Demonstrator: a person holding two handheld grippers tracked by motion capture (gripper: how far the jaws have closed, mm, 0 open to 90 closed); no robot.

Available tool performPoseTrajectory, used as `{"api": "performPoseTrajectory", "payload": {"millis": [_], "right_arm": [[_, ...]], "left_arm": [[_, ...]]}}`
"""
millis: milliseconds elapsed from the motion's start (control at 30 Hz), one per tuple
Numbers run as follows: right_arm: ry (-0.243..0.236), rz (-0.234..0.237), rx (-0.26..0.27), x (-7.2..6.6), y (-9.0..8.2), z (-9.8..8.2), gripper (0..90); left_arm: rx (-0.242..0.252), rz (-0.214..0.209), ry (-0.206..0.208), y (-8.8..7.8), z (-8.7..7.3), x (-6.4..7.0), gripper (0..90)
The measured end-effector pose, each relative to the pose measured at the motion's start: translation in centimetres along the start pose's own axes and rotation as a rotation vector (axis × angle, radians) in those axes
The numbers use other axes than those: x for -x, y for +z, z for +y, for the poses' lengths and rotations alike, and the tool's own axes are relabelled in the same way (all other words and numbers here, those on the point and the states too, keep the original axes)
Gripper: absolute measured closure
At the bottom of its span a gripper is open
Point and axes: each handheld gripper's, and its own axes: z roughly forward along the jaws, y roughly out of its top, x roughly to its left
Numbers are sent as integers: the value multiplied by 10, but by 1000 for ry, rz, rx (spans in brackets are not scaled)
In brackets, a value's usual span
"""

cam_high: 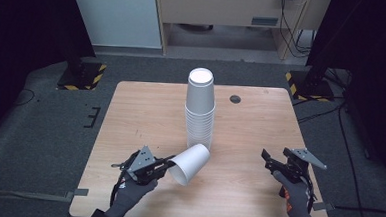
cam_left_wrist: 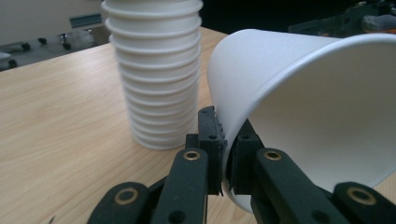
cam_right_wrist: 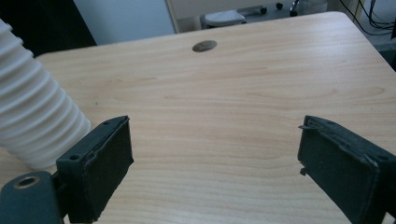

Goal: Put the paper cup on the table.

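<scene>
A tall stack of white paper cups stands upside down near the middle of the wooden table. Just in front of it a single white paper cup hangs tilted on its side, mouth toward the front. My left gripper is shut on that cup's rim: in the left gripper view the loose cup has its wall pinched between the two black pads, with the stack behind. My right gripper sits at the front right, open and empty; its pads stand wide apart over bare wood, the stack to their left.
A round cable hole lies at the table's back right. Black stands with yellow-striped bases flank the far corners, and cables trail on the grey carpet to the right. A cabinet stands beyond the table.
</scene>
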Motion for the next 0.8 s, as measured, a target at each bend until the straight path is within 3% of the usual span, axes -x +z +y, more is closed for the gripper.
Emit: {"api": "performPoseTrajectory", "payload": {"millis": [267, 433, 800], "right_arm": [[-77, -37, -76, 5, 8, -9, 101], [-152, -77, -166, 8, 16, -17, 96], [-226, -92, -246, 5, 26, -25, 98]], "left_arm": [[-26, 49, -22, -23, -9, -14, 858], [-38, 95, -46, -41, -15, -26, 858], [-99, 204, -78, -67, -17, -52, 859]]}}
